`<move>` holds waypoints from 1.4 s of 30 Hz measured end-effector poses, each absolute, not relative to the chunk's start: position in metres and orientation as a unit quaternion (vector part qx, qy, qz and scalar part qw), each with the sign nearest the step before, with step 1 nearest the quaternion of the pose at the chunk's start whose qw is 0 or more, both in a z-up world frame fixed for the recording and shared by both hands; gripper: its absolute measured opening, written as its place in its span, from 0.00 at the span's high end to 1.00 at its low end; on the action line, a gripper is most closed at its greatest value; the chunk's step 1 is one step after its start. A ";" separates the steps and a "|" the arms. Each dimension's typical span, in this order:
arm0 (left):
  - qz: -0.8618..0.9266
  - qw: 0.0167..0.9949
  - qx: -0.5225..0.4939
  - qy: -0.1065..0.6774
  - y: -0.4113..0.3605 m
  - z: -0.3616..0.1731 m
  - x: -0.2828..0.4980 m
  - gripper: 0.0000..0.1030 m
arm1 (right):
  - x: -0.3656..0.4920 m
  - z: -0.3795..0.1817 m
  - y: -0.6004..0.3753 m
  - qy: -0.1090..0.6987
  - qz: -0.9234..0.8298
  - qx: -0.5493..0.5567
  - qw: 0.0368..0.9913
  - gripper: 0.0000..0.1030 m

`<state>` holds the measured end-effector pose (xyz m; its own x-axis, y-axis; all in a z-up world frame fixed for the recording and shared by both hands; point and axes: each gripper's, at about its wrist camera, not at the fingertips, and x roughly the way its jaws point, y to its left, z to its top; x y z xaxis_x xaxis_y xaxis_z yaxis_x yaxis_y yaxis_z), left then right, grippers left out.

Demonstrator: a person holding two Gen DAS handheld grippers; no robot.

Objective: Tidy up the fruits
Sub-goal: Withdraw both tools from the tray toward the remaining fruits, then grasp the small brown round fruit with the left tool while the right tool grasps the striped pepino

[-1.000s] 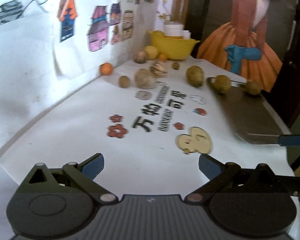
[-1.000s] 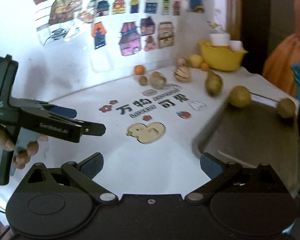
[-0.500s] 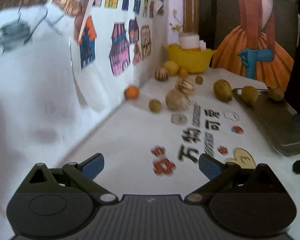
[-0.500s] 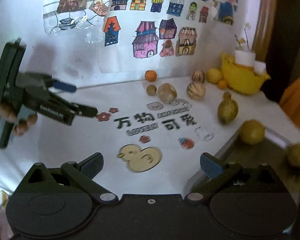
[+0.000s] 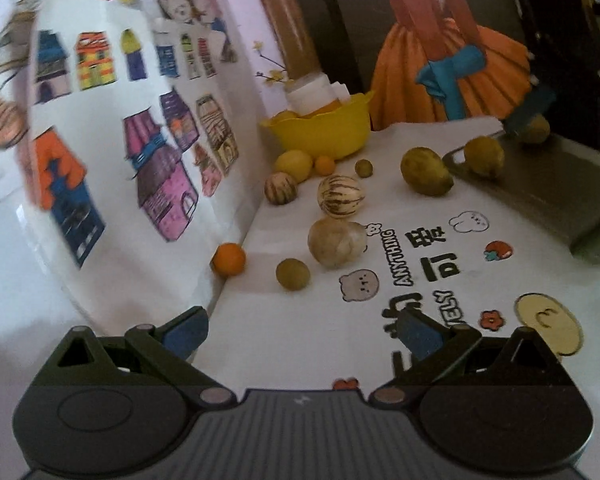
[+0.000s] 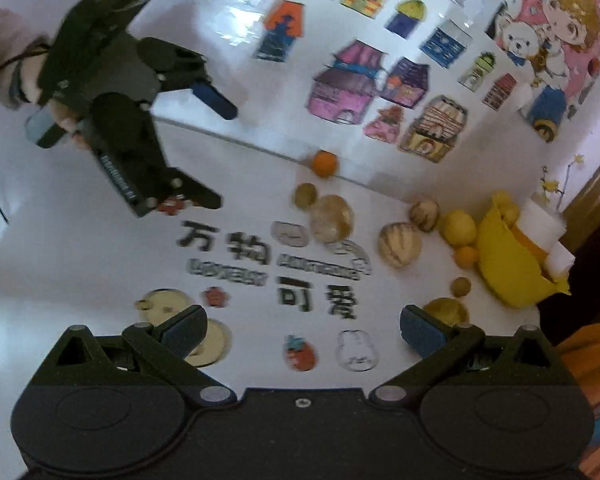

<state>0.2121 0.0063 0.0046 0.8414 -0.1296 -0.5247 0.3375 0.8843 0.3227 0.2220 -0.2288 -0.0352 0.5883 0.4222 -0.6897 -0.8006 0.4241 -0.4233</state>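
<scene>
L gripper [image 6: 220, 148] agape in R view, tray [image 5: 540, 196] only L view

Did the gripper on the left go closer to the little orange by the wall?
Yes. In the right wrist view the left gripper has moved up and toward the wall, closer to the small orange.

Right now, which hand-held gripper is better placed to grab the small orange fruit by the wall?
Left. The left hand-held gripper is open and faces the small orange fruit nearby; the right hand-held gripper sits farther back.
</scene>
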 end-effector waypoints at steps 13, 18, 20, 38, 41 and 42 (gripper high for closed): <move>-0.112 0.922 0.221 0.299 0.003 -0.004 0.267 0.02 | 0.352 -0.043 -0.229 0.330 0.250 -0.225 0.882 0.01; -0.121 0.917 0.228 0.303 0.002 -0.006 0.279 0.02 | 0.389 -0.044 -0.228 0.362 0.241 -0.153 0.887 0.01; -0.119 0.917 0.223 0.308 0.002 -0.007 0.286 0.02 | 0.403 -0.048 -0.225 0.381 0.232 -0.132 0.885 0.01; -0.154 0.905 0.192 0.348 0.003 -0.007 0.325 0.25 | 0.446 -0.075 -0.194 0.438 0.196 -0.061 0.875 0.22; -0.157 0.902 0.196 0.352 0.000 -0.006 0.330 0.33 | 0.449 -0.078 -0.194 0.440 0.194 -0.054 0.875 0.25; -0.156 0.902 0.195 0.353 0.000 -0.006 0.332 0.36 | 0.450 -0.079 -0.193 0.441 0.193 -0.054 0.875 0.26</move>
